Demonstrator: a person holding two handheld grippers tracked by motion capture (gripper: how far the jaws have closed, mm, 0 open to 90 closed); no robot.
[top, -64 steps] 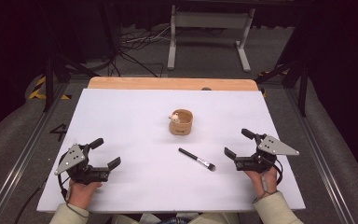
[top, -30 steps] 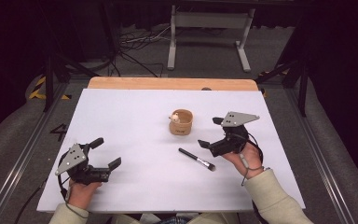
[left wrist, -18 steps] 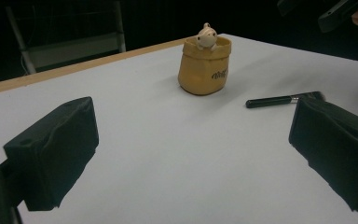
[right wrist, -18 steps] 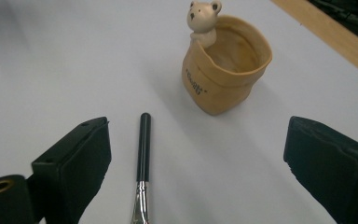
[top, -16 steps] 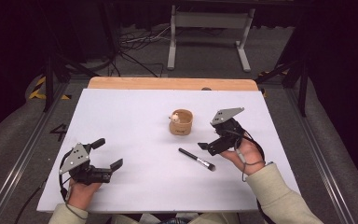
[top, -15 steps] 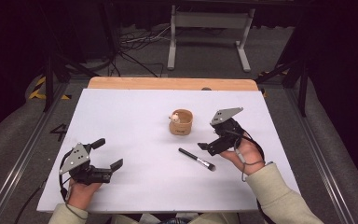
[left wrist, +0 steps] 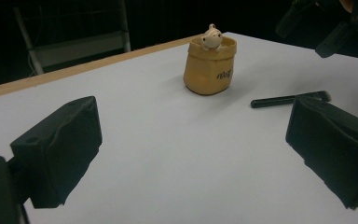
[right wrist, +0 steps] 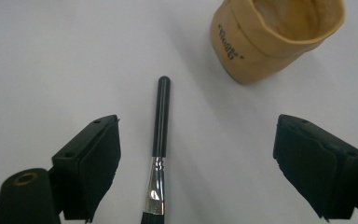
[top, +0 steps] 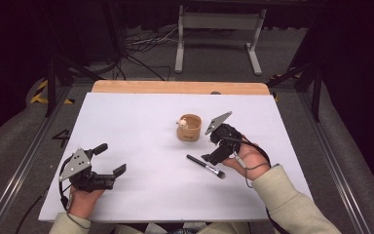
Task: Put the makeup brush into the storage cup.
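From the high view the right gripper [top: 213, 147] hangs over the brush [top: 205, 165] at 5 o'clock of the tan pot [top: 189, 128], while the right gripper view adds that the brush lies flat on the white bench [top: 141, 122] between jaws that have just been closing and stand wide, touching nothing. The left gripper view shows a small pale figurine [left wrist: 211, 37] at the pot's rim. The left gripper [top: 108, 161] rests at 7 o'clock, jaws wide apart and empty.

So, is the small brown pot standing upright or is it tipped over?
Upright. The pot stands on its base on the table, mouth facing up, with a small figure at its rim.
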